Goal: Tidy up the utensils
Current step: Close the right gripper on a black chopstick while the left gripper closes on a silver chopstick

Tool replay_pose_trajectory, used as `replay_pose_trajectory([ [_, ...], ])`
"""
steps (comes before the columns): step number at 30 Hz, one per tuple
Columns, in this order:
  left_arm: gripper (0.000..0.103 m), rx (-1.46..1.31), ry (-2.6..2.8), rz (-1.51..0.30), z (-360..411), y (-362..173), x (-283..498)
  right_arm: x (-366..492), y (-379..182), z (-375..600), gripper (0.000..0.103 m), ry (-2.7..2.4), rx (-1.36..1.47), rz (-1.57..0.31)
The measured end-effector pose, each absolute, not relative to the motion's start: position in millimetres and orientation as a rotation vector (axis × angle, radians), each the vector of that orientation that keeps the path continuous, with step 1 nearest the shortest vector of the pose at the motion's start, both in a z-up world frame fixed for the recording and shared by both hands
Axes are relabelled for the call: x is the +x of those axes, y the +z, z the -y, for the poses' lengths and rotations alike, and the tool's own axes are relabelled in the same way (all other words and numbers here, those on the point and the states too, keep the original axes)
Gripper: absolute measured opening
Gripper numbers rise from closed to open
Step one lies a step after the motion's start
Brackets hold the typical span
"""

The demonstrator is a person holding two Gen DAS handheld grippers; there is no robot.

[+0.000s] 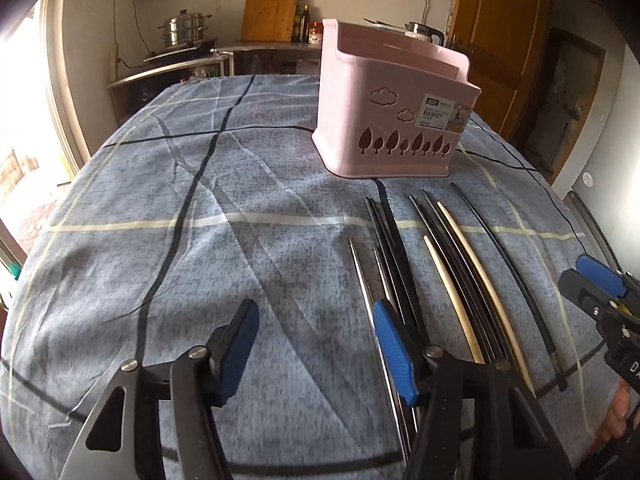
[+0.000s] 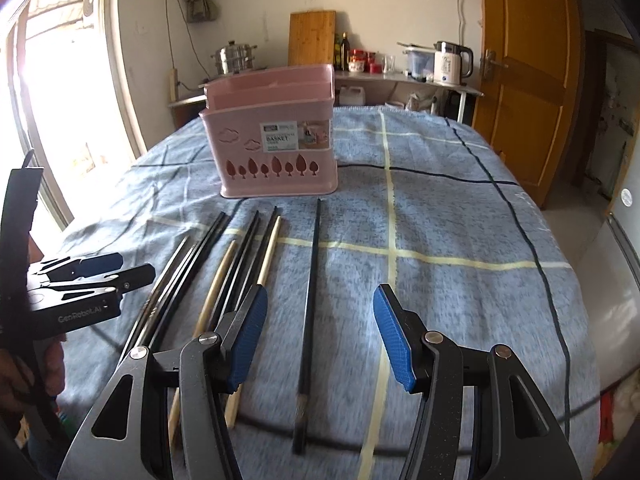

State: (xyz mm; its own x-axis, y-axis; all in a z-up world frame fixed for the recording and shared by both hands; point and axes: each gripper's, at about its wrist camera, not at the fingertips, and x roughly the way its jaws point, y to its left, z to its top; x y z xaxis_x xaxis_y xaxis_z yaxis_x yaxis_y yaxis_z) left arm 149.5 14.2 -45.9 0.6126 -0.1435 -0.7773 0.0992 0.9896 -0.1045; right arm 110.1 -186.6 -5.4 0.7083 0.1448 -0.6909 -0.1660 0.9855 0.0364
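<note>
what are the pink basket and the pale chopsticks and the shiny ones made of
Pink basket: looks like moulded plastic, matte, with cut-out trees and clouds and a retail label. Pale chopsticks: probably bamboo or wood, an unpainted cream-tan. Shiny chopsticks: likely stainless steel, judging by bright reflections. The black chopsticks look lacquered or plastic; I cannot tell which.

Pink basket (image 2: pixel 276 136) showing cut-out tree and cloud motifs. Tablecloth (image 1: pixel 168 216) reading mottled blue-grey, crossed by cream and black grid lines. Chopsticks (image 2: pixel 240 264) lying mostly black, two pale cream; gripper pads (image 2: pixel 388 320) showing blue.

Bright window (image 2: pixel 72 100), wooden door (image 2: pixel 528 80)
</note>
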Motion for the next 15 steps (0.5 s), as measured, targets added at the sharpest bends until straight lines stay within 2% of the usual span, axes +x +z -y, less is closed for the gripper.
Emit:
replay_pose_trajectory([
  [3, 0.051, -0.055, -0.154, -0.920, -12, -49, 160, 127, -9, 186, 0.054, 0.182, -0.031, -0.795],
  [7, 0.047, -0.043, -0.173, -0.925, -8, -50, 165, 148, -16, 184, 0.046, 0.195, -0.037, -0.838],
  [12, 0.043, -0.045, -0.185, -0.945, -4, -49, 171, 172, -26, 180, 0.044, 0.204, -0.047, -0.881],
  [15, 0.041, 0.001, -0.177, -0.950, 2, -50, 176, 182, -33, 179, 0.037, 0.211, -0.048, -0.909],
])
